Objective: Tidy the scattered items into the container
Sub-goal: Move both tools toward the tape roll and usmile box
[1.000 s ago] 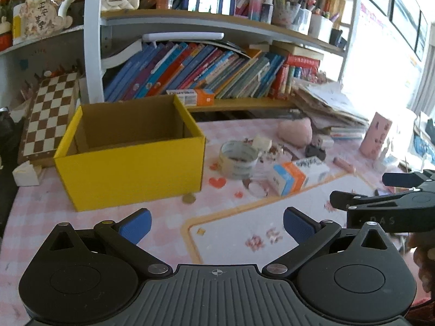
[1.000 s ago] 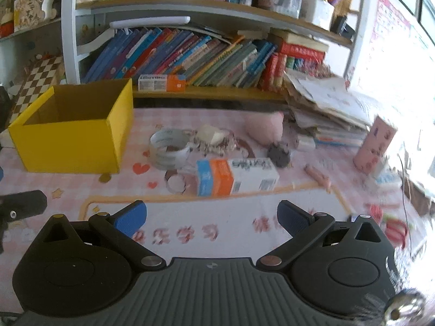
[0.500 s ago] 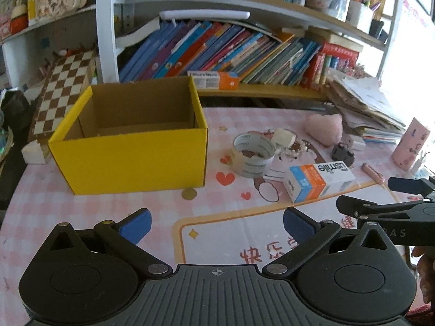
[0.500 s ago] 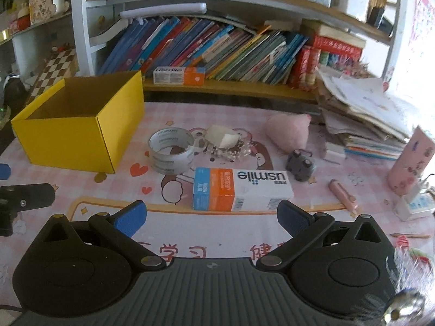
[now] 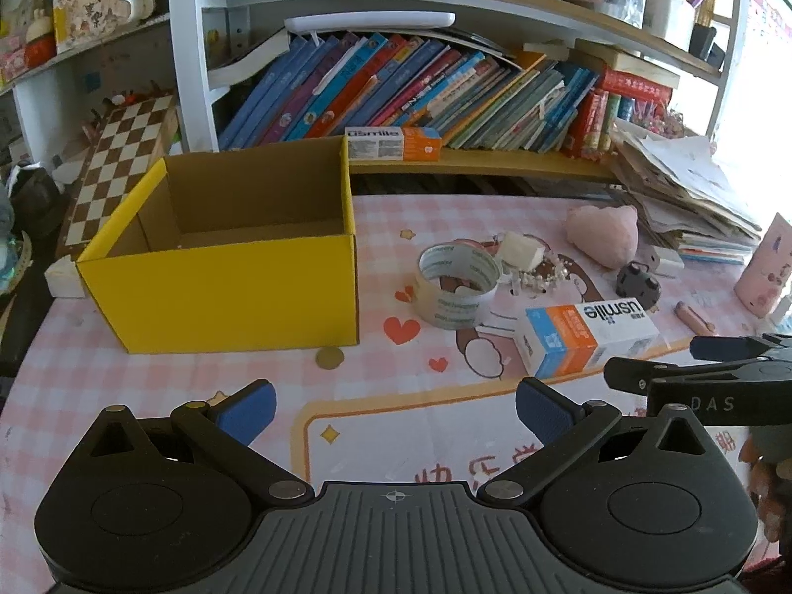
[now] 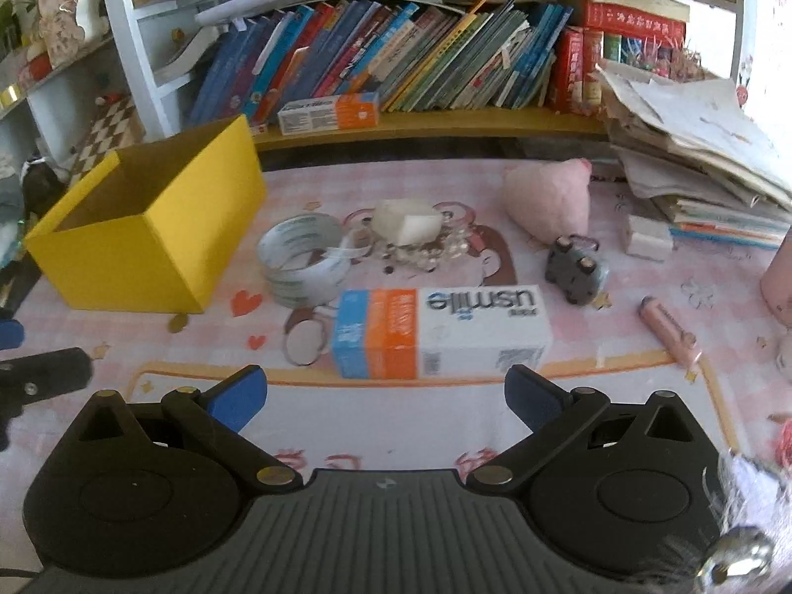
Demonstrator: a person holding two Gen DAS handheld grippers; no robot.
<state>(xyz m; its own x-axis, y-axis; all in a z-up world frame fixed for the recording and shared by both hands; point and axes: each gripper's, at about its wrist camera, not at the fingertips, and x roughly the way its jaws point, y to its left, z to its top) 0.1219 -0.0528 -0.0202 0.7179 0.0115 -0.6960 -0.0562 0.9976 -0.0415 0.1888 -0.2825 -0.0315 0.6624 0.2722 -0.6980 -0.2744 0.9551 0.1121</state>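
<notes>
An open, empty yellow box (image 5: 232, 287) (image 6: 148, 242) stands at the left of the pink table. Scattered to its right lie a roll of clear tape (image 5: 458, 287) (image 6: 302, 257), a white-and-orange usmile carton (image 5: 586, 329) (image 6: 440, 331), a white block (image 6: 406, 220), a bead string (image 6: 430, 247), a pink plush heart (image 5: 604, 232) (image 6: 549, 198), a small dark toy (image 6: 576, 270) and a pink tube (image 6: 668, 329). My left gripper (image 5: 393, 406) is open and empty, near the table's front. My right gripper (image 6: 383, 391) is open and empty, just short of the carton.
A coin (image 5: 330, 358) lies in front of the box. A bookshelf (image 5: 445, 94) runs along the back with another usmile carton (image 5: 393, 143). A stack of papers (image 6: 703, 148) and a pink cup (image 5: 765, 267) are at the right. A chessboard (image 5: 119, 168) leans at the left.
Both grippers have moved forward and closer to the table; the box and the carton loom larger. The right gripper has closed in on the usmile carton. Nothing was grasped.
</notes>
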